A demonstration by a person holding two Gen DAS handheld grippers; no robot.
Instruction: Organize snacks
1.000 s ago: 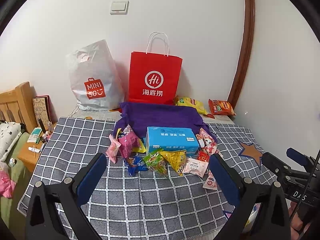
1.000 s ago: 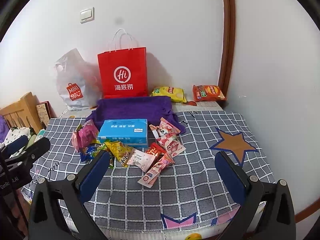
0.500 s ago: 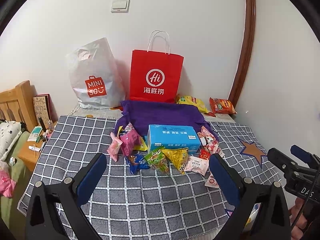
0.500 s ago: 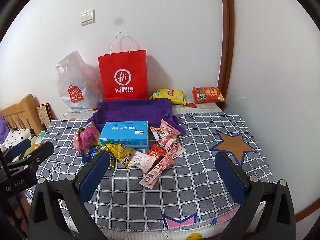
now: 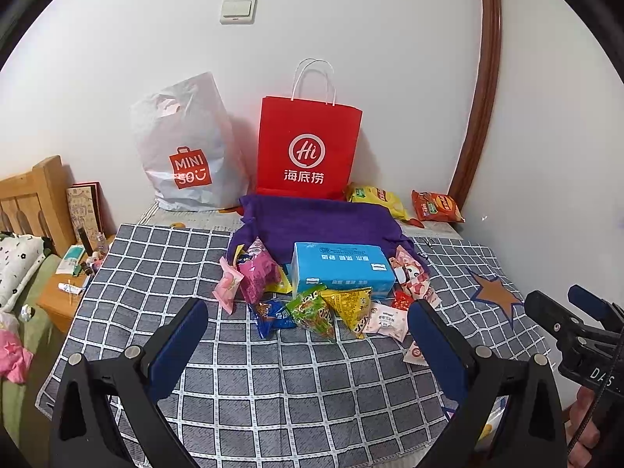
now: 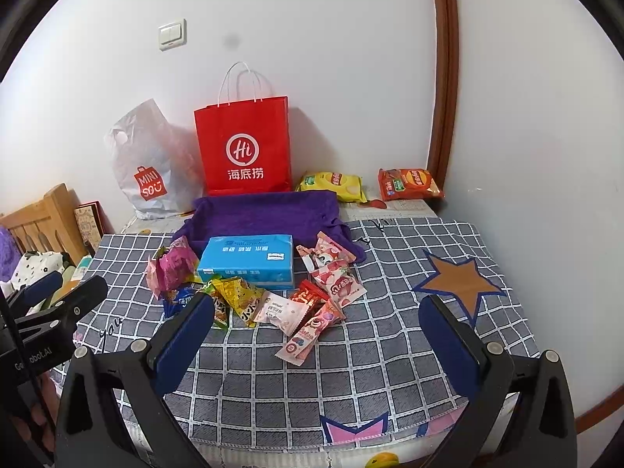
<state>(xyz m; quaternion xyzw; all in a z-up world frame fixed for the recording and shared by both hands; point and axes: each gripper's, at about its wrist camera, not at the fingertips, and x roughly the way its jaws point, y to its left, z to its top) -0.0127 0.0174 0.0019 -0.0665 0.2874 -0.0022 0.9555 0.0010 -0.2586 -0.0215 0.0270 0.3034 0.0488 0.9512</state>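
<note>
From the left wrist view, the left tongs hang wide apart and empty above the near edge of the counter, which is draped in a checked cloth; that height seems chosen to survey the pile before picking anything. The snacks lie heaped in front of a blue box, which rests on the front of a purple cloth, and a red paper bag stands upright against the wall behind, probably the place they are meant to go. From the right wrist view, the right tongs are equally spread and hold nothing, hovering short of the pink packets on that side of the heap, while two chip bags lie apart near the wall.
</note>
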